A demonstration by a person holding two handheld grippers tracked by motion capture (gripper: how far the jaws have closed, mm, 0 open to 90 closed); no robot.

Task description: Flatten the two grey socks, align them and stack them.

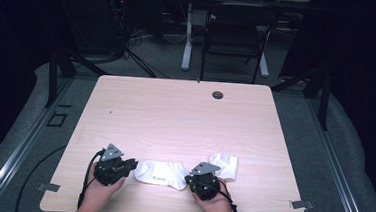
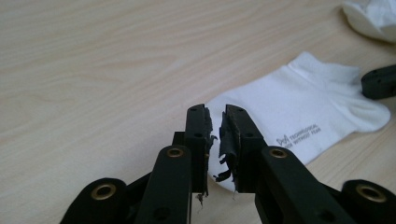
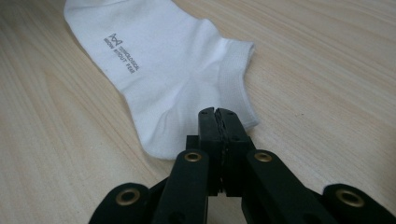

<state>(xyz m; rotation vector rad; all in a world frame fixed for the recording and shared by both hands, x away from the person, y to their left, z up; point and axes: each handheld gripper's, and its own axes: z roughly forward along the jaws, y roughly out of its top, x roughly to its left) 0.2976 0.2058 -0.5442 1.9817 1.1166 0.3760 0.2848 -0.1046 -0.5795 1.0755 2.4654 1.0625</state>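
A white ankle sock (image 1: 160,173) (image 2: 299,107) (image 3: 168,60) with small grey print lies flat on the wooden table (image 1: 185,116) near its front edge, between my two grippers. My left gripper (image 1: 130,165) (image 2: 215,112) is at the sock's toe end, its jaws a narrow gap apart, the toe under the tips and no fabric pinched. My right gripper (image 1: 190,180) (image 3: 218,112) is shut at the heel end, and creases in the fabric run into its tips. A second white sock (image 1: 225,164) (image 2: 373,18) lies crumpled just beyond the right gripper.
A round cable hole (image 1: 218,94) sits near the table's far edge. Beyond the table stand a black chair (image 1: 233,34) and a white desk leg (image 1: 187,41). The front edge runs close under both hands.
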